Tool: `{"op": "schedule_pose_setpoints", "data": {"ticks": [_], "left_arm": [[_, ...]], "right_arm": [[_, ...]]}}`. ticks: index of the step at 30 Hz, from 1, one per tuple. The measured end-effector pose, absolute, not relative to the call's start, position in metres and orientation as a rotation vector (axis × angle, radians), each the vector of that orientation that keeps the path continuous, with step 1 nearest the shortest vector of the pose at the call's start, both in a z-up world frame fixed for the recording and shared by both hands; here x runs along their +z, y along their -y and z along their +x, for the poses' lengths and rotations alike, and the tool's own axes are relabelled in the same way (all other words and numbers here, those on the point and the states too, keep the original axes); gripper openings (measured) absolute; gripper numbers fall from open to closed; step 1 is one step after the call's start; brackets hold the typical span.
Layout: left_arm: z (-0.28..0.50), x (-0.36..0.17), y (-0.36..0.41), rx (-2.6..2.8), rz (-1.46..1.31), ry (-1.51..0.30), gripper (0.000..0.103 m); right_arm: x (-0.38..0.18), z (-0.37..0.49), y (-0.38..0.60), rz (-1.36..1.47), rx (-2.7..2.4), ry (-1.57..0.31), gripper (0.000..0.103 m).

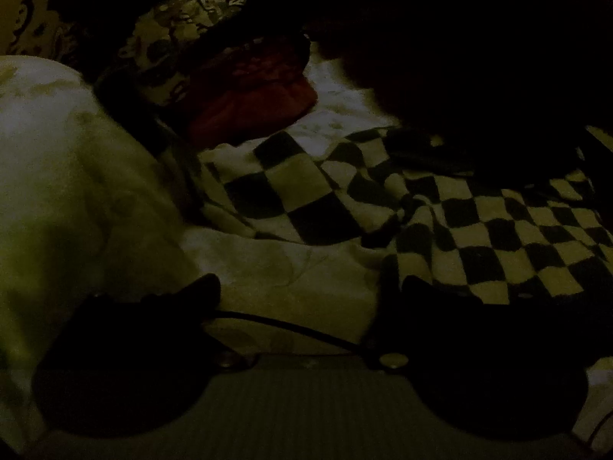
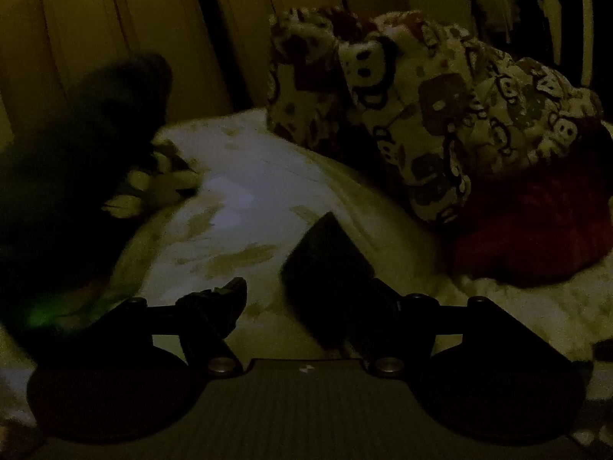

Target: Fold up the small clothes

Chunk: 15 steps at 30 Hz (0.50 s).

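Note:
The scene is very dark. In the left wrist view a black-and-white checkered garment (image 1: 440, 211) lies rumpled on a pale bedsheet (image 1: 276, 260). My left gripper (image 1: 310, 291) is open, its right finger at the garment's near edge, nothing between the fingers. In the right wrist view my right gripper (image 2: 291, 268) is open and empty over the sheet (image 2: 237, 207), its right finger (image 2: 325, 253) raised and dark. A dark blurred shape (image 2: 76, 161) at the left holds a bit of checkered cloth (image 2: 153, 184).
A patterned cartoon-print cloth (image 2: 440, 115) and a red garment (image 2: 536, 226) are piled at the back right; both also show in the left wrist view, the print (image 1: 184, 27) and the red one (image 1: 249, 96). A large dark shape (image 1: 479, 57) covers the upper right there. A wall (image 2: 115, 19) stands behind.

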<state>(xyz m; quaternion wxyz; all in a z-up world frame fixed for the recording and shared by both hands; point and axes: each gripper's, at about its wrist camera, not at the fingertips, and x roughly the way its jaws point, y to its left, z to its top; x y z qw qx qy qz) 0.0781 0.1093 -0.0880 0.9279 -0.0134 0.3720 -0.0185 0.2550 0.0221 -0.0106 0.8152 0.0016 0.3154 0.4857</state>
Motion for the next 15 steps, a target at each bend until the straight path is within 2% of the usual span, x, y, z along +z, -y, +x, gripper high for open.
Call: {"op": "schedule_pose_setpoints", "data": {"ticks": [3,6,7,8,9,15], "left_arm": [[0.078,-0.089,-0.11,-0.044,-0.033,-0.757,0.103],[0.078,-0.091,-0.11,-0.042,-0.032,-0.757,0.103],[0.078,-0.091,-0.109,-0.042,-0.026,-0.758,0.103],[0.079,-0.091,-0.109,-0.042,-0.023,-0.759,0.103],[0.079,-0.091,-0.108,-0.043,-0.022,-0.759,0.103],[0.081,-0.084,-0.11,-0.05,-0.038,-0.714,0.103]], "right_arm": [[-0.021,0.263,-0.036,0.006,1.023,-0.7,0.103],[-0.033,0.27,-0.046,0.003,0.993,-0.714,0.089],[-0.036,0.273,-0.049,0.009,0.983,-0.72,0.069],[-0.039,0.275,-0.05,0.027,0.986,-0.729,0.021],[-0.04,0.277,-0.047,0.063,0.994,-0.731,0.011],[-0.003,0.283,0.019,0.244,0.941,-0.607,0.011]]}}
